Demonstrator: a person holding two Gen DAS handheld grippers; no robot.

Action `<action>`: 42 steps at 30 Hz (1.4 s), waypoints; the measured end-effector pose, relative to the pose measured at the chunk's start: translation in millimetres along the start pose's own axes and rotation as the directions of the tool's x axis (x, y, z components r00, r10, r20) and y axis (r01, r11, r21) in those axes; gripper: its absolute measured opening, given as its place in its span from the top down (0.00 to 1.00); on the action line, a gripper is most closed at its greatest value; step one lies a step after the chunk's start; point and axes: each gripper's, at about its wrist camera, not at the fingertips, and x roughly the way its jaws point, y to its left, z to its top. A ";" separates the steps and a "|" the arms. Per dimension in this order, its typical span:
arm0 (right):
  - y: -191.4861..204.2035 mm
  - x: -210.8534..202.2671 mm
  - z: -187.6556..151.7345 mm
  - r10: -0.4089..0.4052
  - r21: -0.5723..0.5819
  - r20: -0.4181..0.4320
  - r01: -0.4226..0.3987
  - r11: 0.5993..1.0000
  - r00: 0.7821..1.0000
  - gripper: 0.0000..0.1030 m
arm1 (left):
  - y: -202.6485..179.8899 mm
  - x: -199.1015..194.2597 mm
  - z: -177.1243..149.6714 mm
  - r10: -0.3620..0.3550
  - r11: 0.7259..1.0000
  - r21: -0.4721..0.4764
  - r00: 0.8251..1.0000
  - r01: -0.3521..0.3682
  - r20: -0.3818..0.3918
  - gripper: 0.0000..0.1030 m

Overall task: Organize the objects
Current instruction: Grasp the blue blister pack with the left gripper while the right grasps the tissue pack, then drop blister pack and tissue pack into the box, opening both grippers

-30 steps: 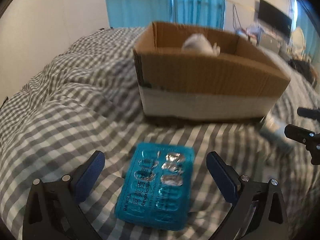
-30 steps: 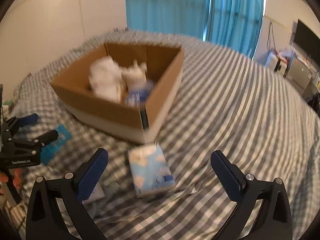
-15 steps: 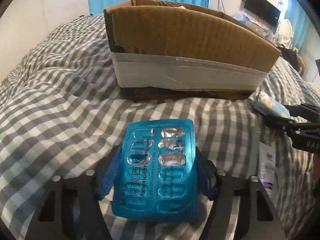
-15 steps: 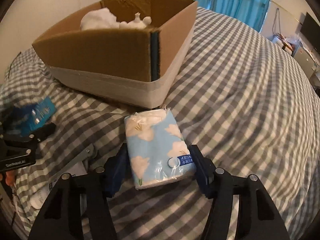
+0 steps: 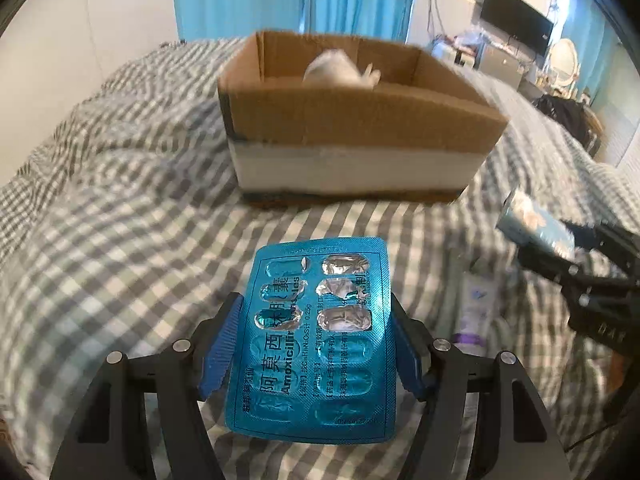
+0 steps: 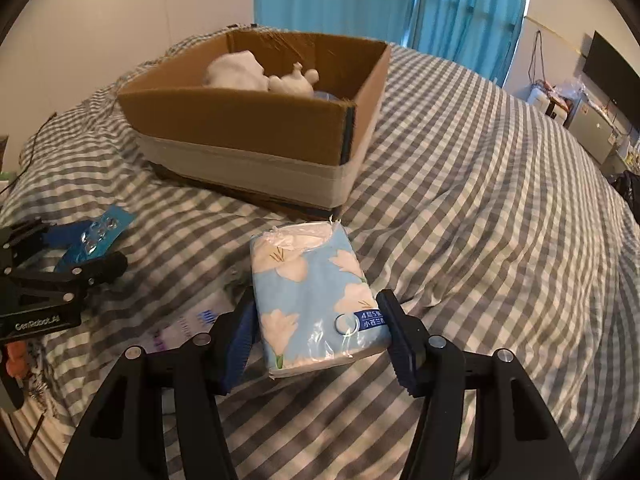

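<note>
My left gripper [image 5: 316, 344] is shut on a blue amoxicillin blister pack [image 5: 316, 340] and holds it above the checked bed cover. My right gripper [image 6: 318, 340] is shut on a light blue flowered tissue pack [image 6: 316, 296], also lifted off the bed. An open cardboard box [image 5: 360, 128] with a white band round its base stands ahead of both; it also shows in the right wrist view [image 6: 256, 128]. White soft items [image 6: 256, 74] lie inside it. The left gripper with the blister pack shows at the left of the right wrist view [image 6: 76, 256].
A white tube with purple print [image 5: 476, 308] lies on the grey checked bed cover [image 6: 480, 200] between the grippers. Blue curtains [image 6: 380, 4], a white wall and a TV [image 5: 516, 28] with cluttered furniture stand beyond the bed.
Both grippers closed on their objects, the left on the blister pack and the right on the tissue pack, and have lifted them off the bed. The box now looks farther and lower.
</note>
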 end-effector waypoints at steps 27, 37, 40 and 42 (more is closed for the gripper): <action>12.5 -122.9 195.9 0.022 -0.034 0.374 -0.010 0.999 0.927 0.43 | 3.9 -75.8 208.5 -0.098 0.994 0.073 0.931 0.077 0.352 0.32; -8.2 -25.5 240.4 0.055 0.020 0.309 -0.065 0.998 0.949 0.43 | 4.8 27.7 224.0 -0.057 0.992 0.119 0.971 0.030 0.232 0.32; -12.8 9.8 242.3 0.063 0.030 0.253 -0.073 0.997 0.965 0.43 | 7.5 50.3 221.2 -0.069 0.992 0.122 0.979 0.046 0.193 0.32; -14.0 23.8 238.6 0.063 0.030 0.230 -0.071 0.997 0.971 0.43 | 9.4 61.0 218.2 -0.071 0.991 0.124 0.982 0.049 0.177 0.32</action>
